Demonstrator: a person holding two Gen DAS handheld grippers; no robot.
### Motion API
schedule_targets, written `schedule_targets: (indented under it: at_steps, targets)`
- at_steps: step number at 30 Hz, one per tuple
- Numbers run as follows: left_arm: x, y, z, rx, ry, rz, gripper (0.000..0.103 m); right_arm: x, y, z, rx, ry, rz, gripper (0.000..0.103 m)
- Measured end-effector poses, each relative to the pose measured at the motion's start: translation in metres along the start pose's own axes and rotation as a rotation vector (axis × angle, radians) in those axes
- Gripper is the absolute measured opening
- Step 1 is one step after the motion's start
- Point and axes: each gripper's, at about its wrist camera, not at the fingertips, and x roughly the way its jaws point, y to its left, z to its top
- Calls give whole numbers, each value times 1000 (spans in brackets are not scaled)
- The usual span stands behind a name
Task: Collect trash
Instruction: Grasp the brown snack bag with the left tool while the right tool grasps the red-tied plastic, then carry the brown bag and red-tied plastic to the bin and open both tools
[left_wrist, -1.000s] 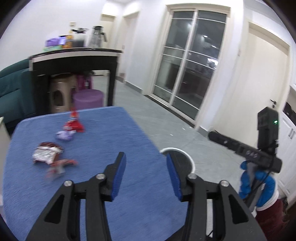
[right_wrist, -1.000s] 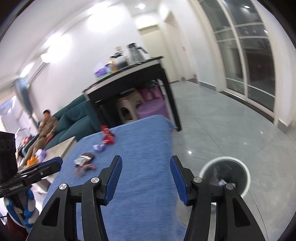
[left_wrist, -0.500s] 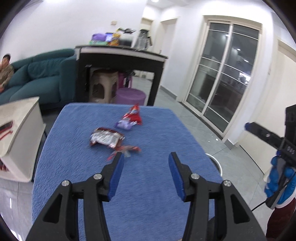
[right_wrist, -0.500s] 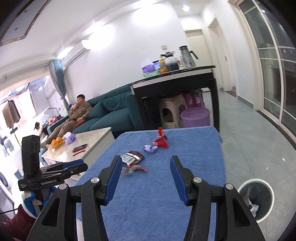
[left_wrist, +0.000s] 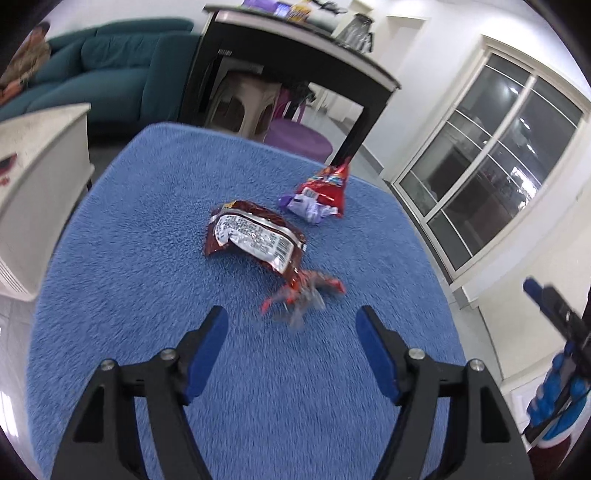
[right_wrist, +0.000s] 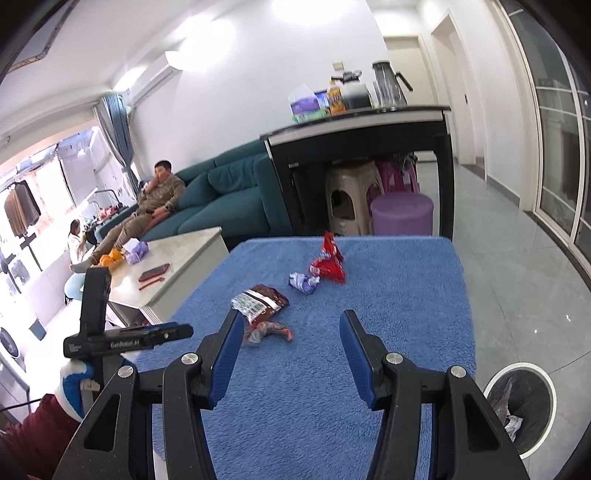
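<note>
Several wrappers lie on the blue-covered table (left_wrist: 147, 221): a dark red and silver bag (left_wrist: 255, 236), a crumpled red wrapper (left_wrist: 301, 291), a purple wrapper (left_wrist: 308, 206) and a red pouch (left_wrist: 328, 182). My left gripper (left_wrist: 291, 323) hovers just short of the crumpled red wrapper; its jaws are opening and hold nothing. In the right wrist view the same wrappers show: the bag (right_wrist: 260, 299), the crumpled wrapper (right_wrist: 267, 330), the purple one (right_wrist: 303, 282), the red pouch (right_wrist: 328, 264). My right gripper (right_wrist: 291, 326) stands open and empty above the table.
A white-rimmed trash bin (right_wrist: 519, 410) with a black liner stands on the floor right of the table. A white coffee table (right_wrist: 177, 266), a teal sofa (right_wrist: 229, 195) with a seated person, and a black counter (right_wrist: 354, 136) with stools beneath lie beyond.
Both grippers have swung from the bin side toward the wrappers. The left one has dropped closer to the table and its jaws have spread wider. The right jaws keep the same gap.
</note>
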Motion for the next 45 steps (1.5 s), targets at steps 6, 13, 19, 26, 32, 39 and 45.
schedule_targets:
  at_steps: [6, 13, 19, 26, 32, 39, 45]
  targets:
    - [56, 21, 30, -142, 60, -26, 70, 38, -21, 4, 23, 68, 2, 51]
    - [106, 35, 45, -277, 98, -53, 70, 79, -28, 7, 16, 142, 19, 51]
    - [125, 46, 55, -322, 93, -34, 39, 121, -21, 3, -5, 225, 82, 51]
    - [126, 62, 54, -337, 67, -35, 8, 172, -7, -8, -16, 309, 166, 51]
    - [105, 67, 52, -297, 15, -28, 6, 214, 7, -14, -23, 344, 222, 51]
    - [76, 67, 44, -231, -30, 24, 5, 243, 13, -27, 9, 347, 238, 40]
    - [60, 65, 39, -211, -45, 47, 5, 246, 6, -32, 64, 327, 249, 16]
